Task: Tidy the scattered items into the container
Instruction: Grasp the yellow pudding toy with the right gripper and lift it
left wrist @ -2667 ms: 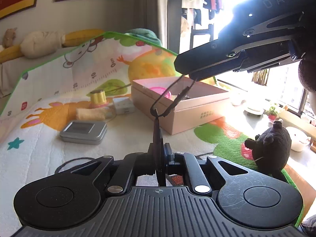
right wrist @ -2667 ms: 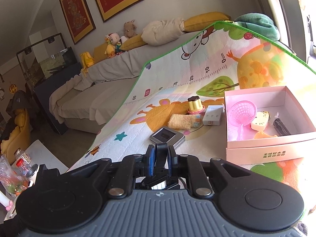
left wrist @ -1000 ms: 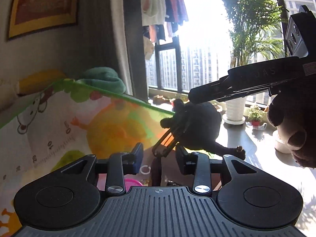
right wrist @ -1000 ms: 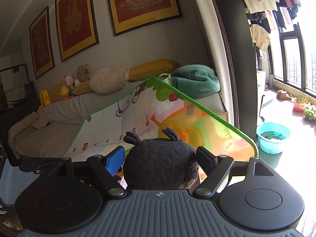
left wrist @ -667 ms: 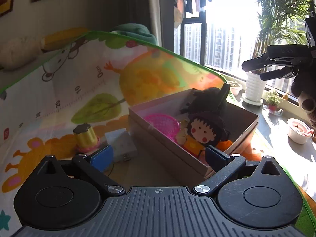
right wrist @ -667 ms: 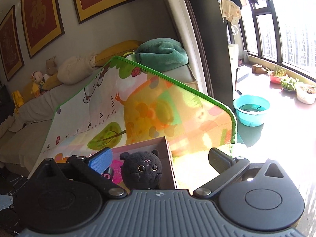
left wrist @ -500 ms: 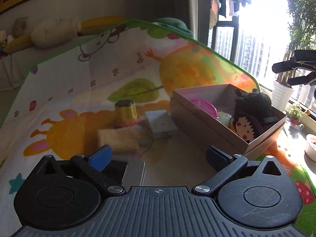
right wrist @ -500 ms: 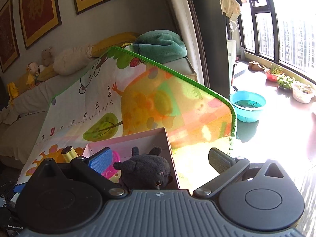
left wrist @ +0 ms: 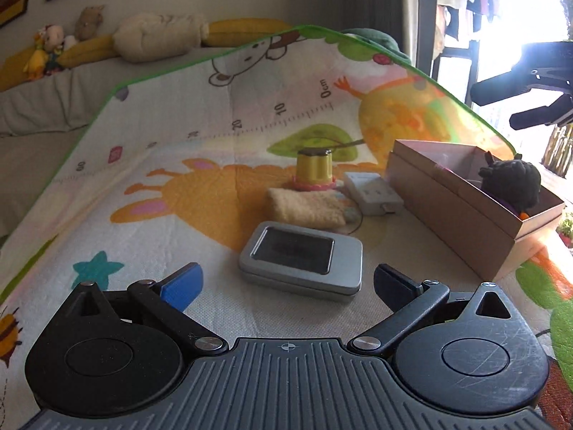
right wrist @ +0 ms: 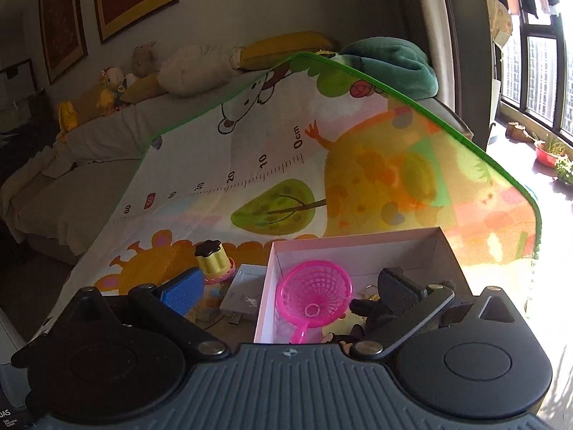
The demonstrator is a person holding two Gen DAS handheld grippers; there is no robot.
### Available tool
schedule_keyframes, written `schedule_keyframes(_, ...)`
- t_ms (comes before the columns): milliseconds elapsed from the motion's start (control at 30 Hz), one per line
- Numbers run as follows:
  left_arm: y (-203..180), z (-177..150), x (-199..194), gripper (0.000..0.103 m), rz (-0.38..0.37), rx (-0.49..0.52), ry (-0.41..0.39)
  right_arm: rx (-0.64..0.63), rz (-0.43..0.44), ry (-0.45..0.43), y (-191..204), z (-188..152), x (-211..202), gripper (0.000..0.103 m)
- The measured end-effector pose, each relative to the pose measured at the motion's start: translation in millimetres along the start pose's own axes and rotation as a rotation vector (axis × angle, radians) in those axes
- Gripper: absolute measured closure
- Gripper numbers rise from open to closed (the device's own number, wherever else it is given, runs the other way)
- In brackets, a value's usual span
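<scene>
My left gripper is open and hangs low over the play mat, just short of a flat silver tin. Beyond the tin lie a fuzzy yellow pouch, a yellow cup-shaped toy and a white adapter. The pink box stands to the right with a black plush inside. My right gripper is open above the box, nothing between its pads. Under it lie a pink sieve and the black plush, partly hidden by my right finger. The left wrist view shows that gripper high at the right.
The colourful play mat runs up against a grey sofa with cushions and soft toys. A green blanket lies at the mat's top corner. Windows and potted plants are to the right, past the mat's green edge.
The right gripper let the black plush drop into the box and opened wide. The left gripper released a thin dark item over the box, opened, then swung left and down toward the silver tin.
</scene>
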State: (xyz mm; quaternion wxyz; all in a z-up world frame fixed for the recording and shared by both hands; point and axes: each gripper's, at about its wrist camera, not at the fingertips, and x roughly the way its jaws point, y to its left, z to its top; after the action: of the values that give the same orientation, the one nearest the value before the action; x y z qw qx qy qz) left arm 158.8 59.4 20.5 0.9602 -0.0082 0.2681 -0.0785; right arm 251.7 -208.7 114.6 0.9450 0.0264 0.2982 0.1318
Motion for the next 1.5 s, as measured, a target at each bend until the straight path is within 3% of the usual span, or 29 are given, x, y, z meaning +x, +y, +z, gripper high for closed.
schedule_keyframes(133, 4, 0, 3, 0.0, -0.017, -0.029, 0.016, -0.044, 0.078, 0.103, 44, 19, 48, 0.021)
schedule_keyframes(233, 13, -1, 7, 0.0, -0.035, -0.085, 0.037, -0.053, 0.073, 0.162, 72, 27, 94, 0.019)
schedule_keyframes(300, 18, -2, 7, 0.0, -0.057, -0.113, 0.039, -0.094, 0.027, 0.179, 90, 26, 127, 0.012)
schedule_keyframes(400, 22, -3, 6, 0.0, -0.085, -0.141, 0.032, -0.161, -0.05, 0.204, 109, 18, 172, 0.012)
schedule_keyframes(467, 24, -3, 4, 0.0, -0.092, -0.15, 0.025, -0.176, -0.071, 0.24, 115, 13, 192, 0.021)
schedule_keyframes(533, 23, -3, 3, 0.0, -0.096, -0.15, 0.02, -0.172, -0.086, 0.281, 117, 10, 202, 0.05)
schedule_keyframes(567, 23, -3, 3, 0.0, -0.101, -0.148, 0.019, -0.166, -0.084, 0.291, 117, 8, 201, 0.056)
schedule_keyframes(633, 23, -3, 3, 0.0, -0.11, -0.147, 0.017, -0.17, -0.067, 0.271, 116, 8, 190, 0.064)
schedule_keyframes(833, 25, -4, 3, 0.0, -0.12, -0.158, 0.023, -0.163, 0.065, 0.161, 99, 8, 88, 0.064)
schedule_keyframes(1033, 25, -4, 5, 0.0, -0.107, -0.16, 0.036, -0.193, 0.147, 0.124, 73, -38, -19, 0.064)
schedule_keyframes(1200, 17, -3, 6, 0.0, -0.081, -0.109, 0.045, -0.158, 0.167, 0.178, 55, -98, -49, 0.064)
schedule_keyframes(1400, 9, -2, 10, 0.0, -0.031, -0.063, 0.077, -0.157, 0.128, 0.137, 35, -150, -66, 0.064)
schedule_keyframes(1467, 5, -2, 12, 0.0, 0.0, -0.045, 0.089, -0.157, 0.137, 0.123, 26, -157, -75, 0.057)
schedule_keyframes(1500, 3, -3, 12, 0.0, 0.014, -0.033, 0.092, -0.148, 0.136, 0.107, 19, -158, -81, 0.042)
